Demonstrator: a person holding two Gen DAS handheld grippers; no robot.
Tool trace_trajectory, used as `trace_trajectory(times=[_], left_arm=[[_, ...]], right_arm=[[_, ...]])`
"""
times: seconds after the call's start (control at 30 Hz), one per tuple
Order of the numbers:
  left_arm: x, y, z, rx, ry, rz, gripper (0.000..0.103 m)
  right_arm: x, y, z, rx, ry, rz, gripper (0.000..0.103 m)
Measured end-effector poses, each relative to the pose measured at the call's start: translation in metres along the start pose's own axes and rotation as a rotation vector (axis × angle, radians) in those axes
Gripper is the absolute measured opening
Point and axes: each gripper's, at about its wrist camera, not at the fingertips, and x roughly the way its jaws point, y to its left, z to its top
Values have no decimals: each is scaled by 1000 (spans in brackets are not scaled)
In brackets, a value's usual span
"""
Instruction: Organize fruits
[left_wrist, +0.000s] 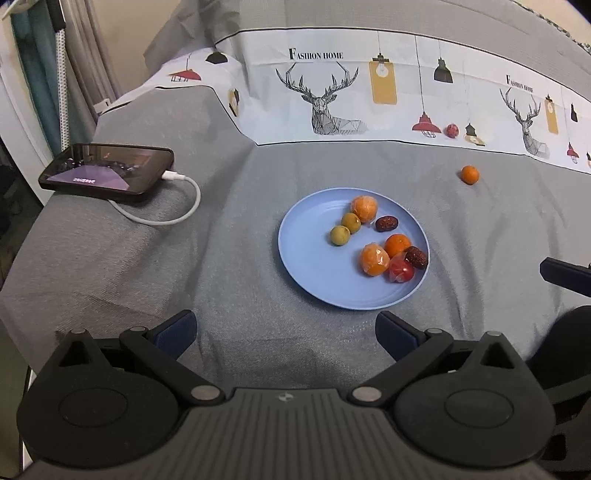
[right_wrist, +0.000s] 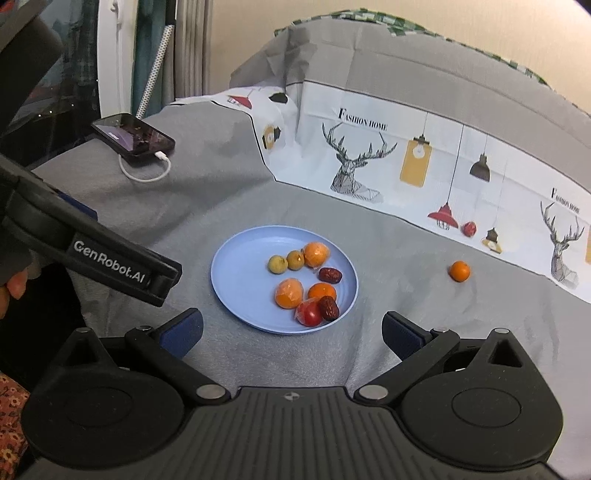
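Most fruits are being kept on the blue plate (left_wrist: 306, 266); one orange (left_wrist: 469, 174) (plus a red fruit (left_wrist: 452, 130)) is being left on the bed (left_wrist: 184, 258). Both the left hand-held gripper (left_wrist: 286, 334) and the right hand-held gripper (right_wrist: 291, 332) are being held released, empty.

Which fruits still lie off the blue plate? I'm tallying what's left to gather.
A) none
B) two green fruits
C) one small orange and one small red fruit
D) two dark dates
C: a small orange sits on the grey cloth and a small red fruit by the printed band, both apart from the blue plate.
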Motion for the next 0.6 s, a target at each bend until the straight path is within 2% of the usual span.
trace_trajectory(times=[0.2, 0.6], left_arm=[[-10, 1, -1, -6, -29, 5, 103], [-8, 3, 0, -15, -27, 9, 103]], right_arm=[[-6, 0, 0, -1, -20, -8, 102], [-4, 1, -1, 8, -11, -9, 102]])
